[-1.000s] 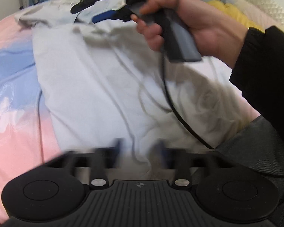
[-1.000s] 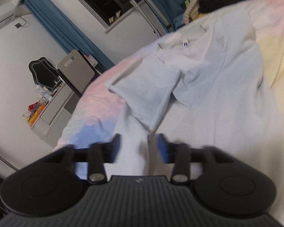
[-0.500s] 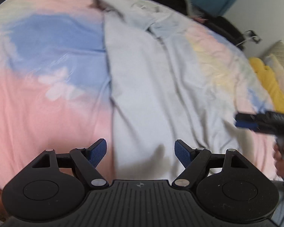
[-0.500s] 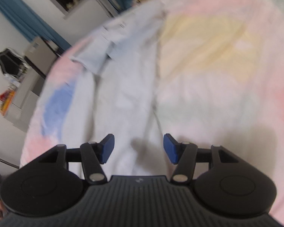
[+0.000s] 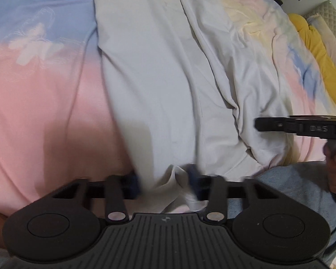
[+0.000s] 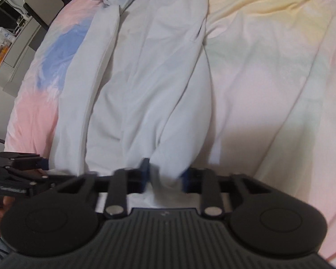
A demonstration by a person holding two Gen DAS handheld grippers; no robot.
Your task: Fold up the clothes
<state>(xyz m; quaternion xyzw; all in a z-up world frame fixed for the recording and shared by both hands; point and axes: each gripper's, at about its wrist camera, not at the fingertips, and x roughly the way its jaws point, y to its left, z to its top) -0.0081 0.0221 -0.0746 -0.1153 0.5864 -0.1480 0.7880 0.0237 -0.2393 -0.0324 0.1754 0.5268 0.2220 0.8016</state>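
I see the pastel bedspread with the pale shirt lying lengthwise on it, its long axis running straight away from me, collar end far, hem nearest. My left gripper pinches a bunched bit of hem, and my right gripper pinches the hem too.

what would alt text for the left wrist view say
The left tool pinches the near hem of a pale grey garment spread lengthwise over a pink and blue bedspread. The right tool enters from the right edge.
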